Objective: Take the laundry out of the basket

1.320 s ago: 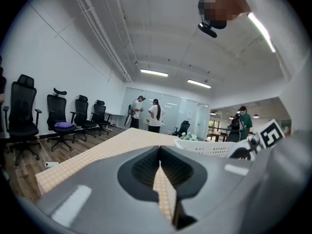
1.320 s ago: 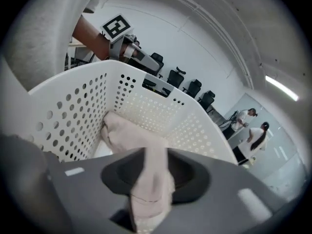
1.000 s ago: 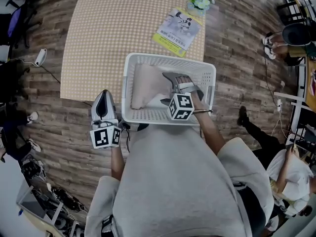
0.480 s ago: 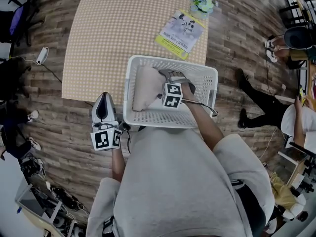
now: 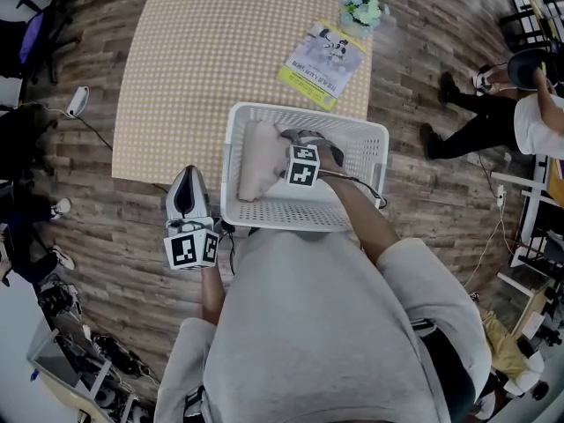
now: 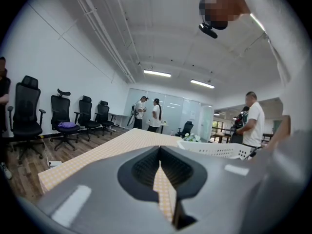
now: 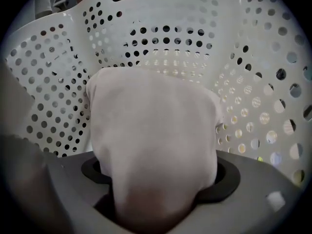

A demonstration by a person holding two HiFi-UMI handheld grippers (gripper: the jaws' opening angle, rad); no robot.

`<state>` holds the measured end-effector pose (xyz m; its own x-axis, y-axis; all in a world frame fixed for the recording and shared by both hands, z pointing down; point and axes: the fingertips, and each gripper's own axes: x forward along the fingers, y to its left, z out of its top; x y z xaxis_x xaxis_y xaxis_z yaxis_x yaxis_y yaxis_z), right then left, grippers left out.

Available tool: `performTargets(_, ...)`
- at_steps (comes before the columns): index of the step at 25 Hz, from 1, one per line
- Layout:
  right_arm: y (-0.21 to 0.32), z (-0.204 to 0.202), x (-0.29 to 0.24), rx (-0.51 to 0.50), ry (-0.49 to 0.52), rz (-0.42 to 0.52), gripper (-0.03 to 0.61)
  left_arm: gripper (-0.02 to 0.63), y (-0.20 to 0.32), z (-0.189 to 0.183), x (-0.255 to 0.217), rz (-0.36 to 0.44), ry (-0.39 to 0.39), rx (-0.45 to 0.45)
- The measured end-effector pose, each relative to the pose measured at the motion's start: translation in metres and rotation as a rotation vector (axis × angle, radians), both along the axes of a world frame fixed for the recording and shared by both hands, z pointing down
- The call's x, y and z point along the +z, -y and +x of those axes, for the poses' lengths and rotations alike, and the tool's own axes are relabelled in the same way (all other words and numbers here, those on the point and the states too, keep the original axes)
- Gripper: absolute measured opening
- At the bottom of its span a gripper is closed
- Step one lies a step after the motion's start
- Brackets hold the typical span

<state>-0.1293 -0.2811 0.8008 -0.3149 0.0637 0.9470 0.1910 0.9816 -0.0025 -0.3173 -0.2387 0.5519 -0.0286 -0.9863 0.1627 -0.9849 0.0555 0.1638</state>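
A white perforated laundry basket (image 5: 231, 166) stands at the near edge of the checked table (image 5: 211, 60). A folded pale beige cloth (image 5: 258, 157) lies in its left half. My right gripper (image 5: 289, 136) reaches down into the basket at the cloth's right edge. In the right gripper view the cloth (image 7: 151, 130) bulges up between the jaws, which are closing around it, with the basket wall (image 7: 253, 82) behind. My left gripper (image 5: 186, 176) hangs left of the basket, off the table's edge, shut and holding nothing. Its own view looks level across the table (image 6: 122, 145) at the basket rim (image 6: 214, 151).
A magazine (image 5: 323, 58) and a small bunch of flowers (image 5: 359, 3) lie on the table beyond the basket. A person (image 5: 493, 122) walks on the wood floor at the right. Office chairs (image 6: 63, 116) and standing people (image 6: 251, 123) fill the room behind.
My right gripper has moved left and deeper into the basket, onto the beige cloth. The left gripper has stayed put. The person at the right has walked further up the floor.
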Motion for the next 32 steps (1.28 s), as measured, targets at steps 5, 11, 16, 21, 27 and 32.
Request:
performTargets(5,-0.008,0.001,-0.006,0.019,0.051,-0.002,0.252,0.011,0.001,0.002,-0.003,0.002,-0.001,-0.003)
performTargets(11,-0.010,0.001,-0.007,0.058,0.067,0.021,0.202,0.011,-0.002,0.005,-0.003,0.007,-0.001,-0.007)
performTargets(16,-0.004,-0.001,-0.020,0.055,0.073,0.129,0.171,0.011,-0.004,0.006,-0.003,0.006,0.000,-0.008)
performTargets(21,0.006,-0.009,-0.051,0.049,0.124,0.259,0.166,0.011,-0.007,0.005,-0.010,0.025,0.010,-0.004)
performTargets(27,0.017,-0.007,-0.103,0.093,0.207,0.393,0.166,0.011,-0.011,0.011,-0.031,0.075,0.037,0.015)
performTargets(32,0.031,-0.003,-0.140,0.093,0.234,0.511,0.166,0.011,0.002,0.018,-0.065,0.165,0.076,0.047)
